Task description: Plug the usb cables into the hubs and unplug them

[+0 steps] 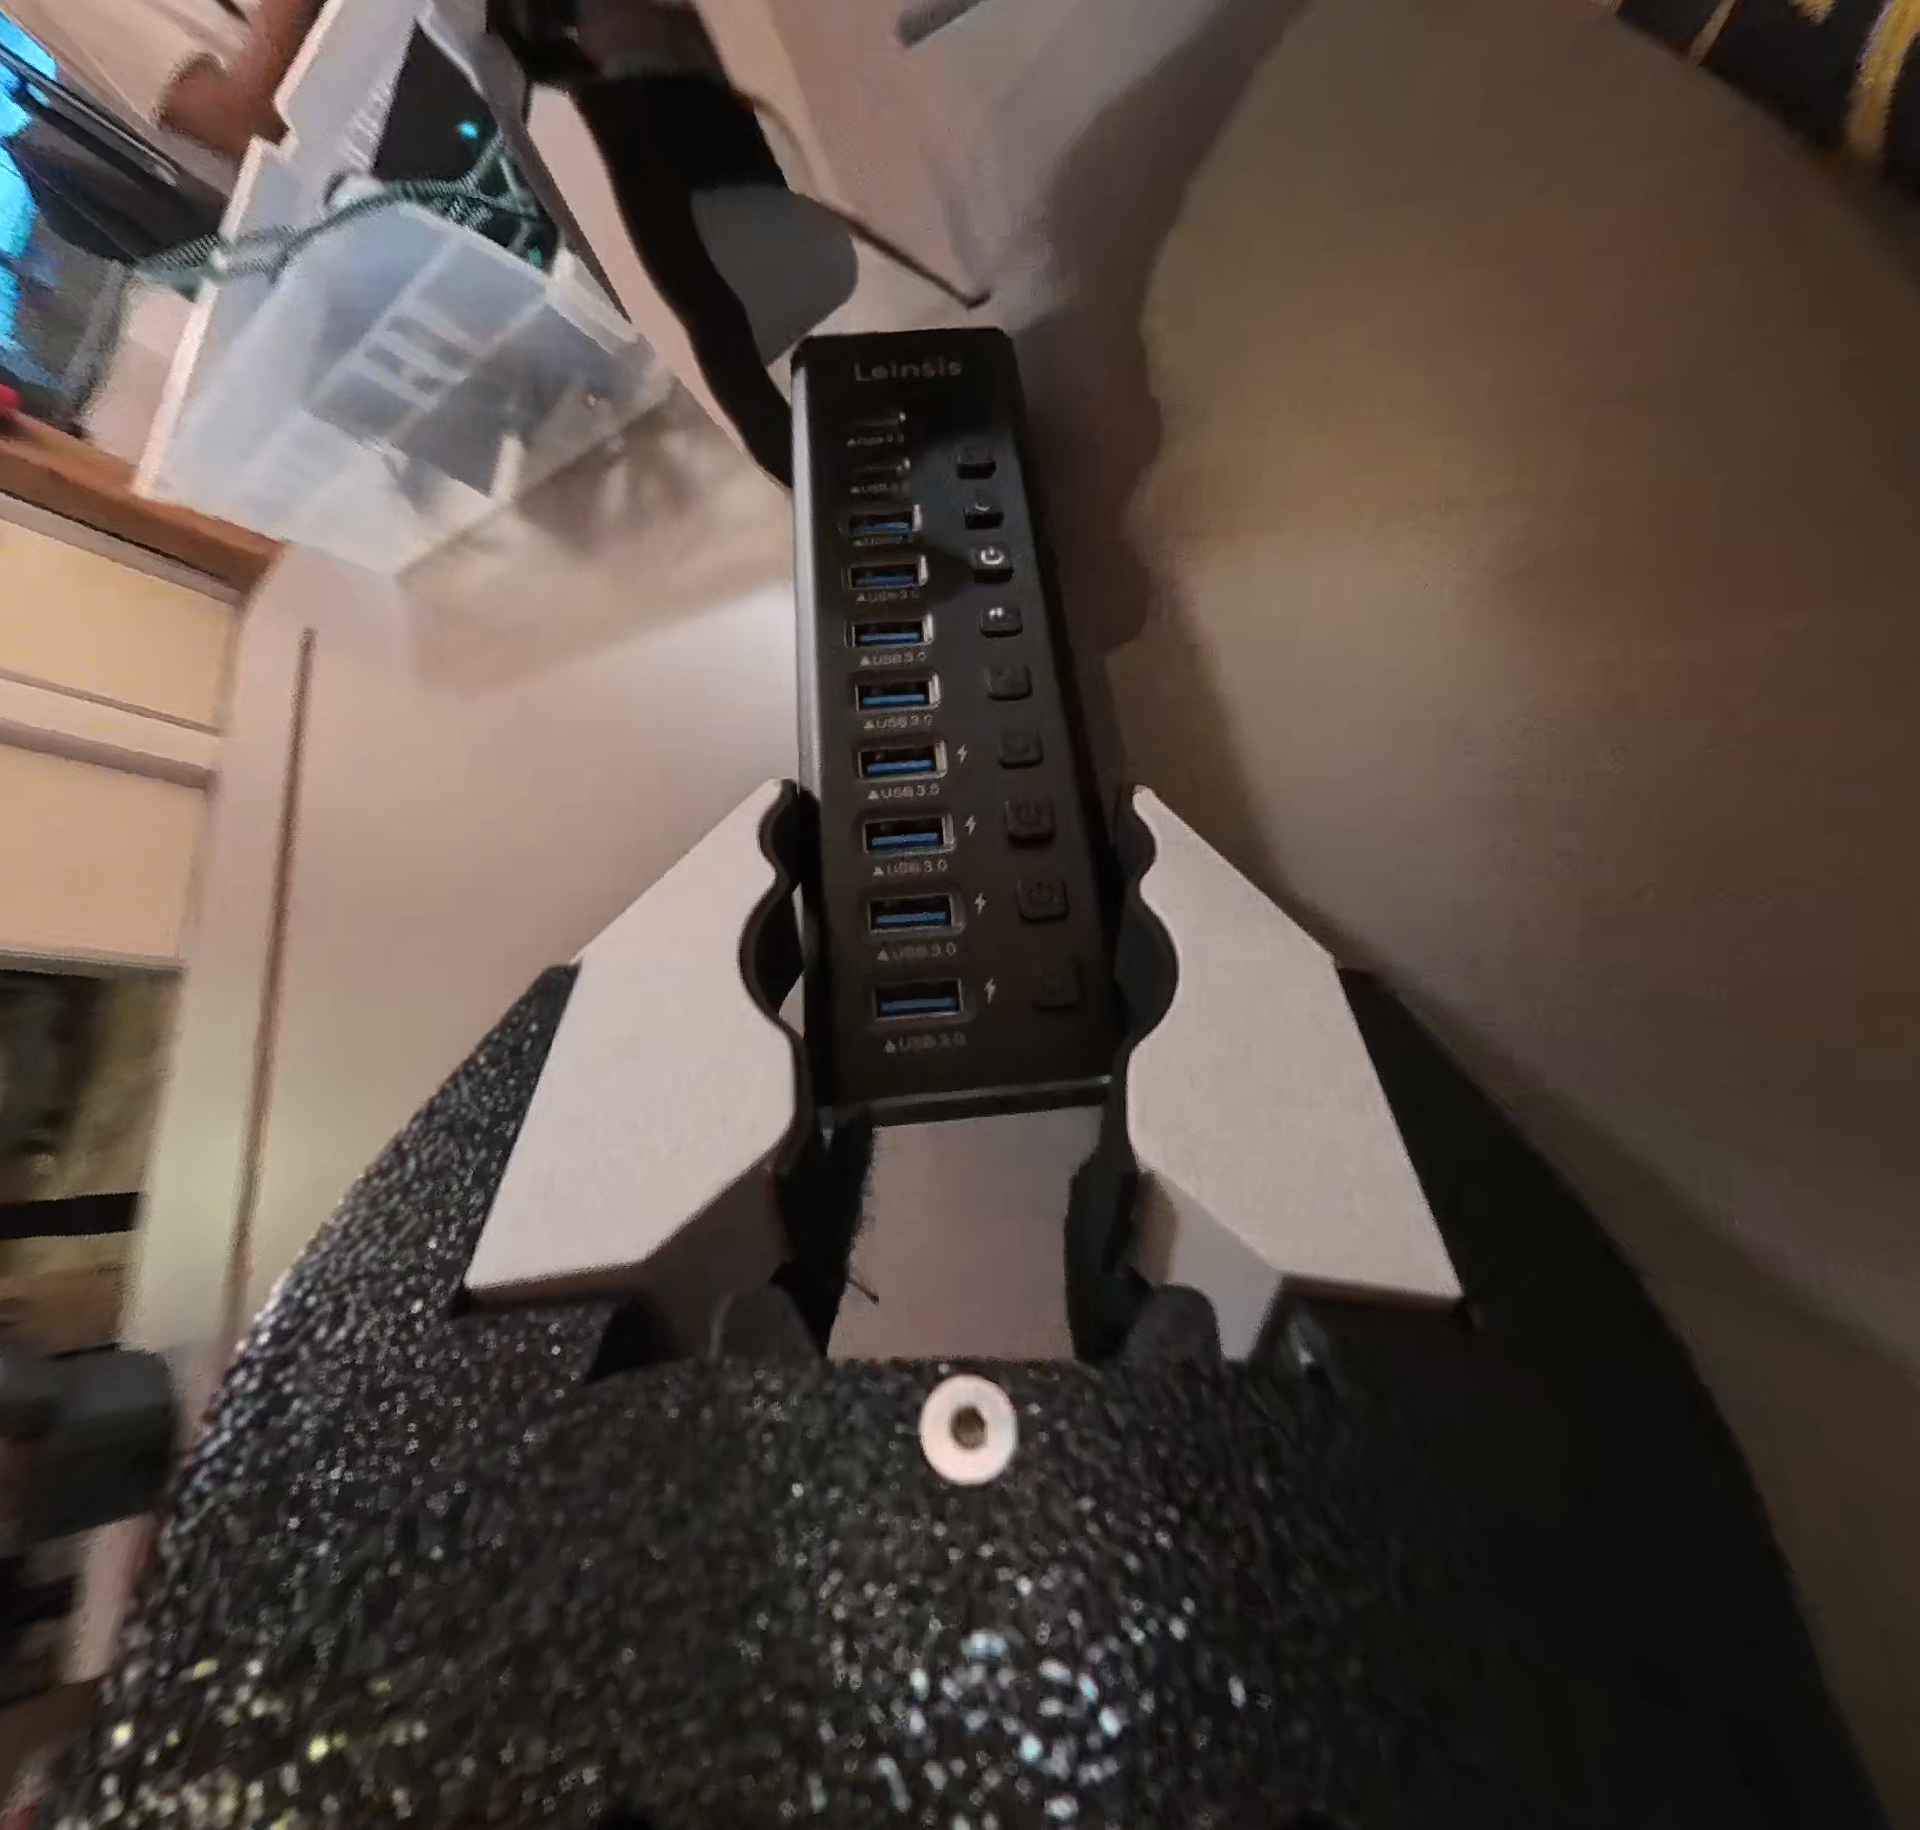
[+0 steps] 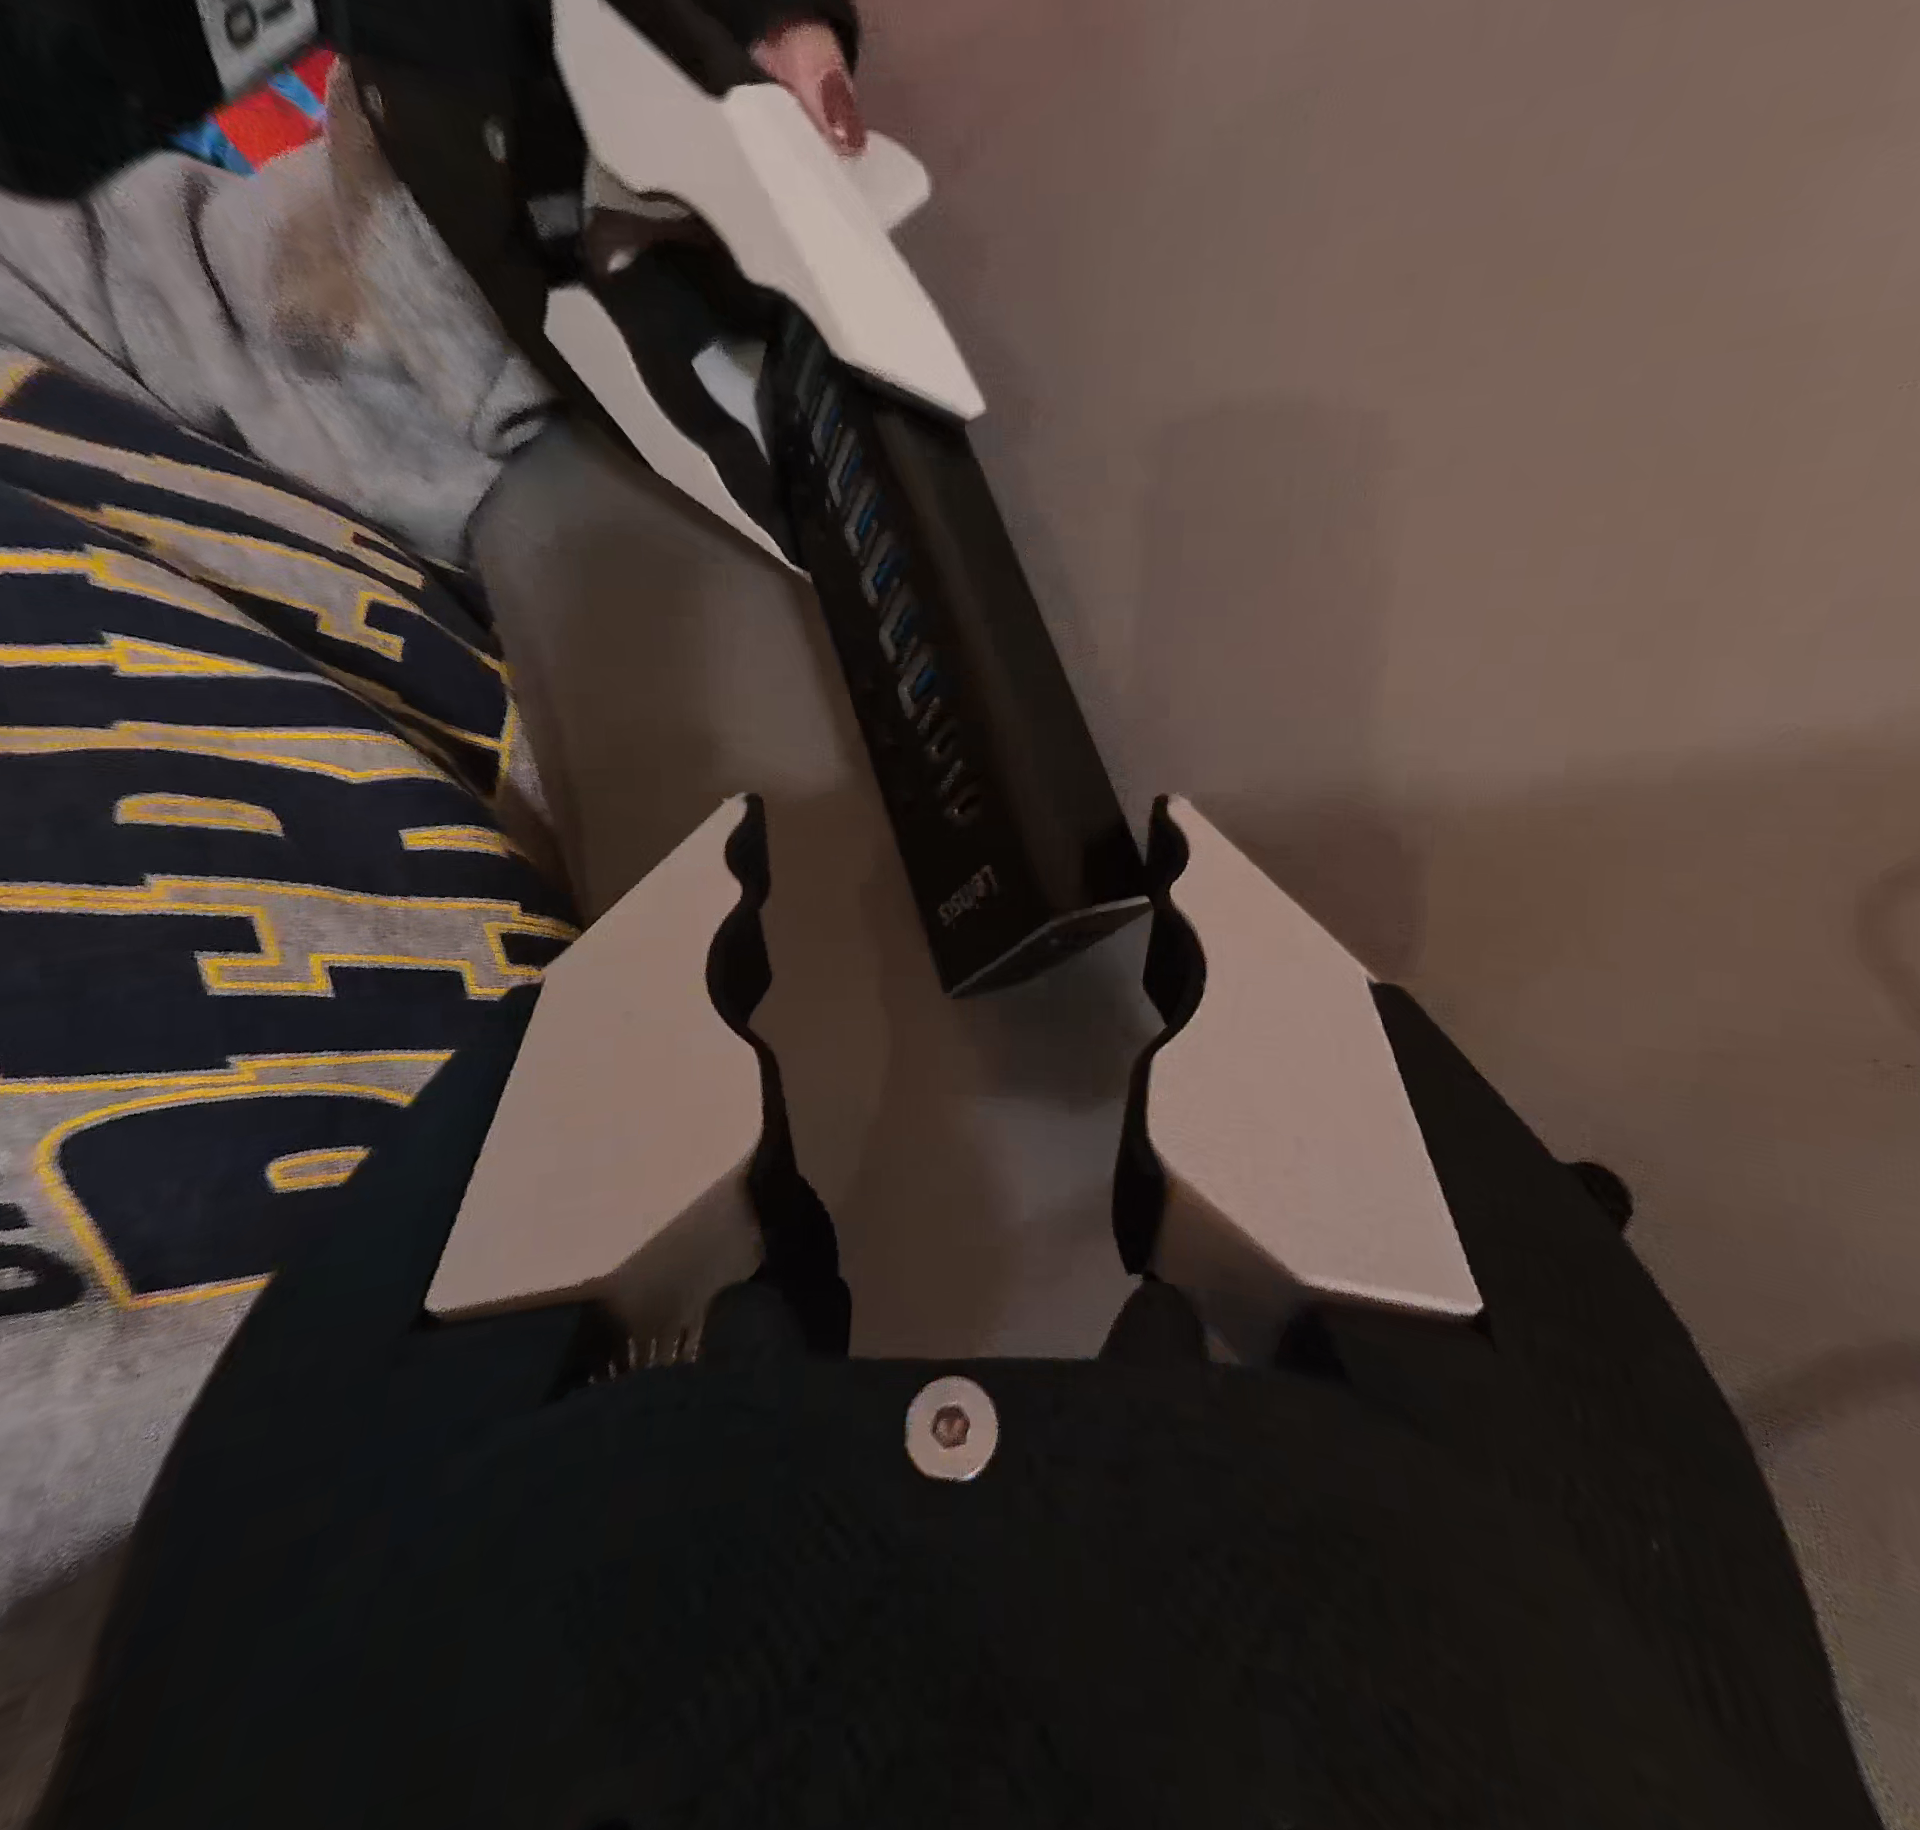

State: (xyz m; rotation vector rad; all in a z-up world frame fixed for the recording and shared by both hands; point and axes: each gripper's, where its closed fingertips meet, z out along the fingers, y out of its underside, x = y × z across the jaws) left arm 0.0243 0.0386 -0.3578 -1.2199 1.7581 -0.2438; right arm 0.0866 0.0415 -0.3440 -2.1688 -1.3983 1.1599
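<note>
A long black USB hub (image 1: 935,700) with a row of blue ports and small buttons sits between my left gripper's (image 1: 961,907) fingers, which are shut on its near end and hold it up off the beige surface. No cable is plugged into its ports. In the right wrist view the same hub (image 2: 966,700) slants down from the left gripper (image 2: 790,398) at the top. My right gripper (image 2: 951,907) is open and empty; the hub's free end lies just inside its right fingertip (image 2: 1174,845). No USB cable is in view.
A beige cushioned surface (image 2: 1455,430) fills the right side. A grey, navy and yellow patterned fabric (image 2: 208,845) lies at the left. A gloved hand (image 2: 790,4) holds the left gripper. A clear plastic bin (image 1: 416,367) and white furniture (image 1: 104,741) stand beyond. One gripper's finger ends stand about 8 cm off the other's.
</note>
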